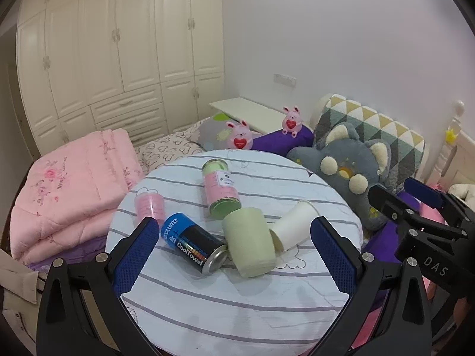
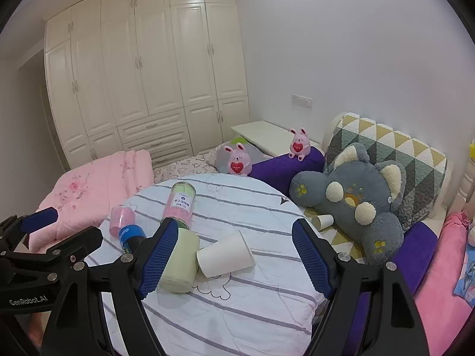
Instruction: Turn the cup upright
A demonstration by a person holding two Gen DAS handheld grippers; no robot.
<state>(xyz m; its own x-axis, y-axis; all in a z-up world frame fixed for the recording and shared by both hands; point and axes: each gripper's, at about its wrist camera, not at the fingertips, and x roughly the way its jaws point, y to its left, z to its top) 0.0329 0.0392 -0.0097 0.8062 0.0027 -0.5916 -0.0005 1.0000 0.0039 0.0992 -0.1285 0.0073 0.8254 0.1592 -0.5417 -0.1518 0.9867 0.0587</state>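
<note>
Nothing of the flip looked done yet. The white paper cup point(image 2: 224, 255) lay on its side on the striped round bench point(image 2: 237, 311), touching a pale green cup point(image 2: 179, 262) that also lay tipped over. The right gripper point(image 2: 234, 255) hung wide open above the white cup, holding nothing; the left gripper point(image 1: 234, 252) was equally wide and empty. Grasping, righting and release all remained.

The left wrist view looked forward and slightly down from close above the near edge of the round striped table point(image 1: 237, 311), its fingers framing the lower frame. The right wrist view stood just to its right, facing likewise. Both shared the table point(image 2: 237, 320), wardrobe point(image 1: 118, 59) point(image 2: 142, 74) at upper left and grey plush toy point(image 1: 353, 172) point(image 2: 362, 204) at right.
</note>
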